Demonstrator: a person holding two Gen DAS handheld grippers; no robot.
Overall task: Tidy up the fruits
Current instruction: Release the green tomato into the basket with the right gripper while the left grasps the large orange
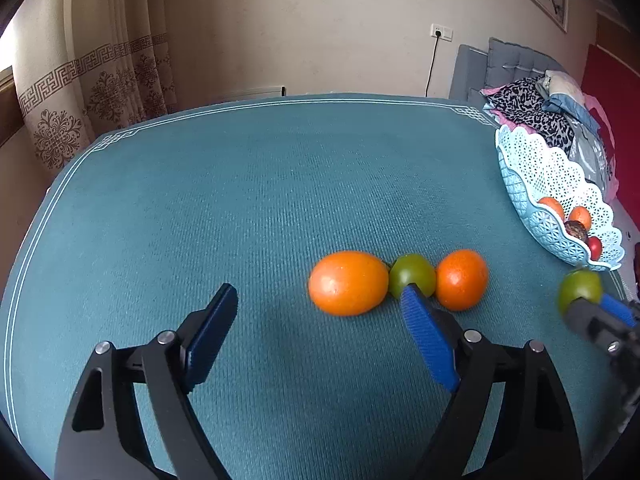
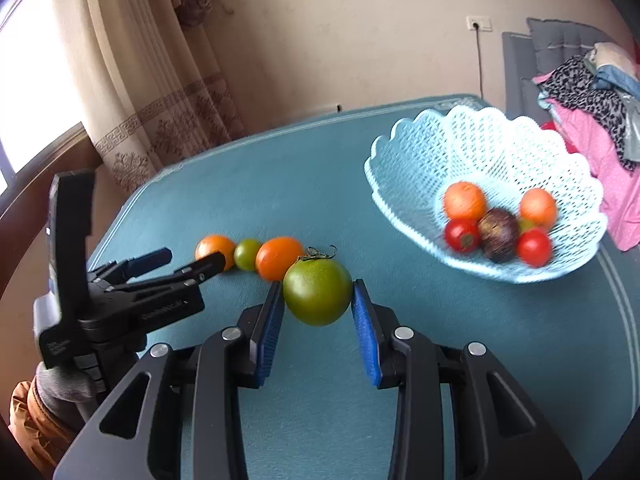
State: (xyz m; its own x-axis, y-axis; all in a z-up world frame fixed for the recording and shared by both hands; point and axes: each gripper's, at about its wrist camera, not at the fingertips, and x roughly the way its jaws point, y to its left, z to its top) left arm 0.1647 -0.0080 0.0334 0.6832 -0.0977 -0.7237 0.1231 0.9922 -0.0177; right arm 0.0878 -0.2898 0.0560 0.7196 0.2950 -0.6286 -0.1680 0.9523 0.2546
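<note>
My right gripper [image 2: 317, 300] is shut on a green tomato [image 2: 317, 292] and holds it above the teal table; it also shows in the left wrist view [image 1: 580, 290]. My left gripper [image 1: 316, 300] is open and empty, just short of a row of three fruits: a large orange [image 1: 347, 282], a small green tomato [image 1: 412, 274] and a smaller orange [image 1: 462, 279]. The light-blue lattice basket [image 2: 416, 148] at the right holds two oranges, two red tomatoes and a dark purple fruit [image 2: 498, 234].
The table [image 1: 240, 200] is covered with teal cloth. A pile of clothes [image 2: 592, 92] lies on a grey sofa behind the basket. Curtains [image 1: 100, 80] hang at the far left.
</note>
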